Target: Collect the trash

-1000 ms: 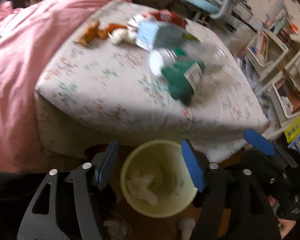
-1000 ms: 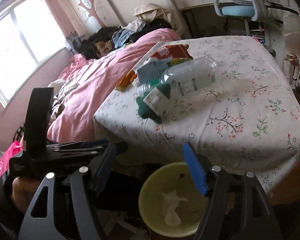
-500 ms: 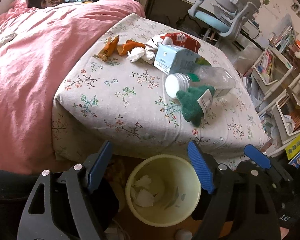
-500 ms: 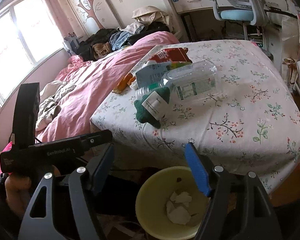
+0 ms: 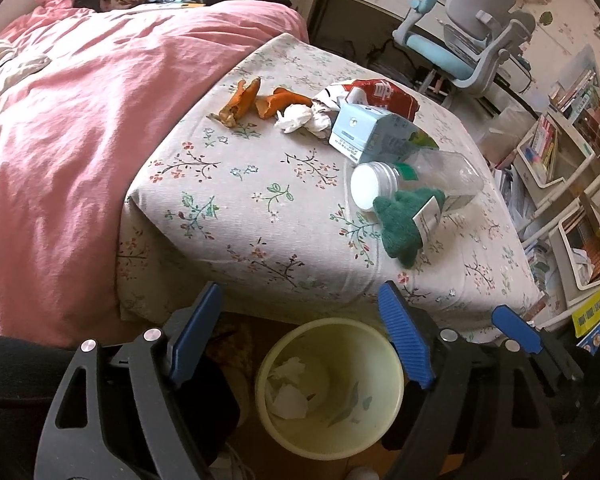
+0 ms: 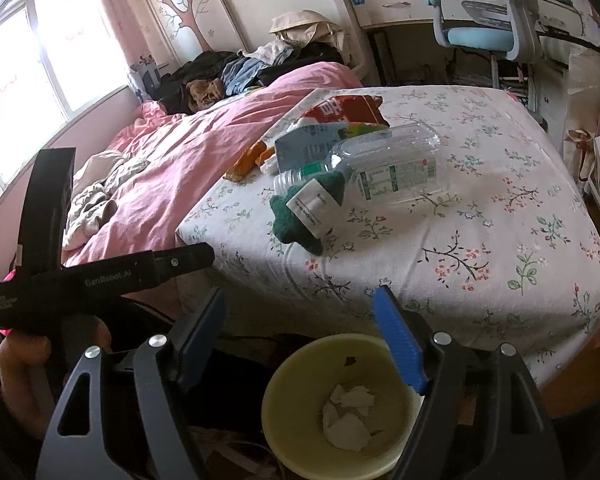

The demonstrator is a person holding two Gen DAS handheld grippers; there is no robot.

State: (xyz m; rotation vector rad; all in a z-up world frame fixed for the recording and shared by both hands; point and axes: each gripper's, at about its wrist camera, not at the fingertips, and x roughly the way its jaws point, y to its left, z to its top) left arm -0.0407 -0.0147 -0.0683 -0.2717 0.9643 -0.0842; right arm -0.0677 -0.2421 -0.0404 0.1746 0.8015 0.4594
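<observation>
Both grippers hang over a pale yellow bin on the floor by the bed's corner, with crumpled paper in it. My left gripper and right gripper have their jaws opening with nothing between them. On the floral sheet lie orange peel, white tissues, a red snack bag, a blue-white carton, a clear plastic bottle and a green cloth with a label.
A pink duvet covers the bed's left side, with clothes piled behind it. A blue-grey desk chair stands beyond the bed. Shelves of books crowd the right. A hand holds the left gripper.
The jaws of both grippers have spread wider. The left gripper has lifted a little, so more of the bed shows. The trash on the bed has not moved.
</observation>
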